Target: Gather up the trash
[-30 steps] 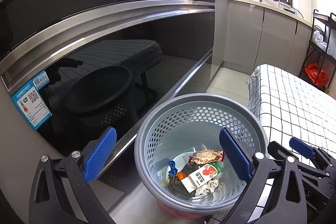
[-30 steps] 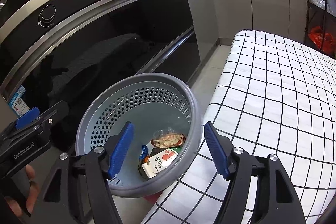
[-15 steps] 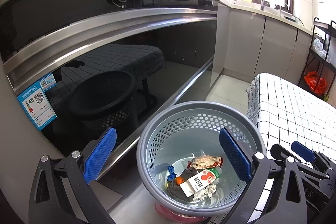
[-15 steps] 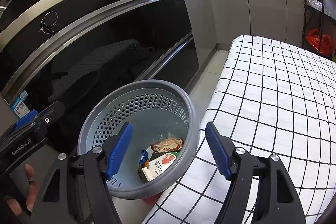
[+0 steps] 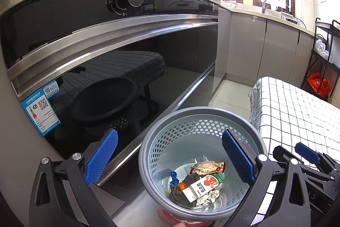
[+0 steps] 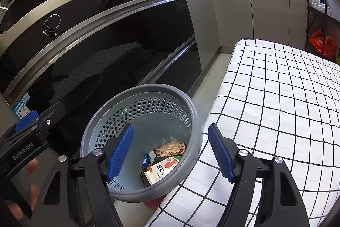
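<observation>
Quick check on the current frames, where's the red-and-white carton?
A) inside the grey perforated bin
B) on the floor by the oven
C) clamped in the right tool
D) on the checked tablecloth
A: the carton lies on the other trash at the bottom of the grey bin, and the checked tablecloth shows nothing on it.

I see a grey plastic wastebasket [image 5: 148, 154] with a smooth matt rim and perforated walls, holding a glossy paper milk carton [image 5: 204, 185], a shiny crinkled snack wrapper [image 5: 207, 167] and crumpled paper [image 5: 210, 197]. My grippers' pads [image 6: 120, 152] look like ribbed blue rubber on matt black plastic frames. Beside it, the checked tablecloth [image 6: 276, 99] is soft woven cloth, while the oven front [image 5: 127, 69] is mirror-glossy black glass trimmed in brushed steel.
</observation>
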`<state>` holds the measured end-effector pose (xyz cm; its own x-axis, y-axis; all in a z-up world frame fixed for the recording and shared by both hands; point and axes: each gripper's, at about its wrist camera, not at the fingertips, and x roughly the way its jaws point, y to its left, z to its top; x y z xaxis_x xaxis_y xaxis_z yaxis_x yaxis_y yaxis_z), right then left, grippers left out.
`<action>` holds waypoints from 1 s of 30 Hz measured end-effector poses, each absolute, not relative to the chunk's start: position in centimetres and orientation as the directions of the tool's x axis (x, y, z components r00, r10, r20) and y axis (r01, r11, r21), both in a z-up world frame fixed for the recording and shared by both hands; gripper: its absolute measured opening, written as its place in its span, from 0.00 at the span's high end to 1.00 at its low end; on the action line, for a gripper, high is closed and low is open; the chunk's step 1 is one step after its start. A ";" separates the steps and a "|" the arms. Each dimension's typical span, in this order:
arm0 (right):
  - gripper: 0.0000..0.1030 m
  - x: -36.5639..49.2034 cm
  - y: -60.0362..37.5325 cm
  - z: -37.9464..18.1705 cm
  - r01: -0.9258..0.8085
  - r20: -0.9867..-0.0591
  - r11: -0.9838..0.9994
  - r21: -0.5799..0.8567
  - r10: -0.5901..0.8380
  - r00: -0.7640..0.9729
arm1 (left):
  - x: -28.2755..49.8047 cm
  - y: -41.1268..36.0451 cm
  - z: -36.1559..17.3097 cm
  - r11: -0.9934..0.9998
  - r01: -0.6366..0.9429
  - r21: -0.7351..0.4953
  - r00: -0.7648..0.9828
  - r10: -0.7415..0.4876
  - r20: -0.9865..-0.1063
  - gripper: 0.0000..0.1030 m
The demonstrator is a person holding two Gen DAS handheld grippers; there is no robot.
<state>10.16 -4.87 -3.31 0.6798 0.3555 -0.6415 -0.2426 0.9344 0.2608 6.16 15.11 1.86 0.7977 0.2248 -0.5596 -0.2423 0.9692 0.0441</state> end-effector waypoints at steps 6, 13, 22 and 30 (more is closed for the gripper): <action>0.33 10.1 -4.9 -3.3 -0.243 -0.641 0.934 0.260 0.355 0.680 | 6.2 15.4 1.9 0.969 -0.245 0.039 0.797 0.224 -0.560 0.06; 0.33 10.3 -4.8 -3.4 -0.245 -0.644 0.935 0.257 0.355 0.678 | 6.2 15.3 1.9 0.968 -0.247 0.049 0.798 0.231 -0.557 0.06; 0.33 10.3 -4.6 -3.3 -0.247 -0.644 0.935 0.254 0.354 0.678 | 6.3 15.3 1.8 0.968 -0.246 0.055 0.798 0.234 -0.555 0.06; 0.32 10.3 -4.6 -3.3 -0.247 -0.645 0.935 0.254 0.354 0.678 | 6.3 15.2 1.8 0.969 -0.240 0.058 0.800 0.231 -0.554 0.06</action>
